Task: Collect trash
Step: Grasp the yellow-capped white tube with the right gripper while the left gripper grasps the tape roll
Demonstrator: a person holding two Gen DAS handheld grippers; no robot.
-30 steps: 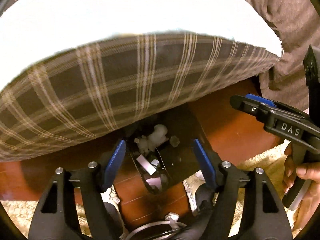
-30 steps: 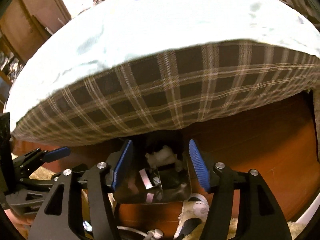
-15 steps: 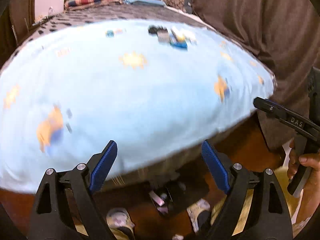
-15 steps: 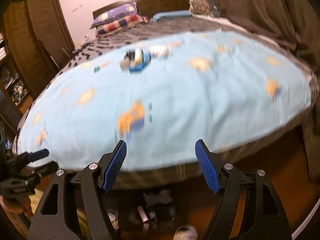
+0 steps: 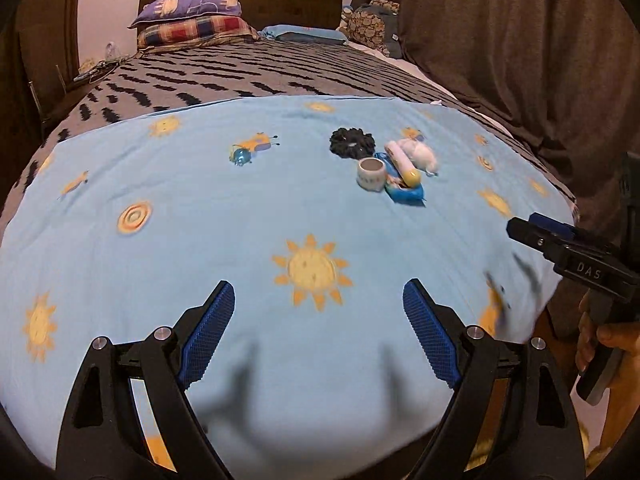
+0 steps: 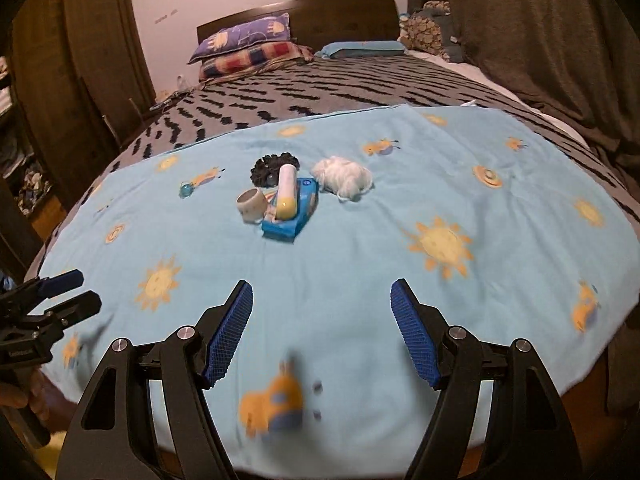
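Several items lie in a cluster on a light blue sun-print sheet point(image 5: 200, 208) spread over the bed: a small white cup point(image 5: 371, 174) on its side, a white tube with a yellow end point(image 5: 402, 160) resting on a blue packet point(image 5: 406, 193), a white cotton wad point(image 5: 420, 155) and a black scrunchie point(image 5: 351, 142). The same items show in the right wrist view: cup point(image 6: 251, 204), tube point(image 6: 287, 191), packet point(image 6: 294, 216), wad point(image 6: 343, 176), scrunchie point(image 6: 272, 166). My left gripper point(image 5: 318, 312) and right gripper point(image 6: 322, 312) are both open and empty, above the sheet's near edge, well short of the cluster.
A small blue glass bead point(image 5: 241, 156) lies left of the cluster. A grey black-patterned bedspread point(image 5: 240, 76) and pillows point(image 5: 188, 20) lie beyond. A brown curtain point(image 5: 520, 60) hangs on the right, a dark wardrobe point(image 6: 72, 80) stands on the left.
Both grippers have risen from the bin of trash on the floor under the bed's edge to above the bed; the sheet top and the item cluster are now in view.
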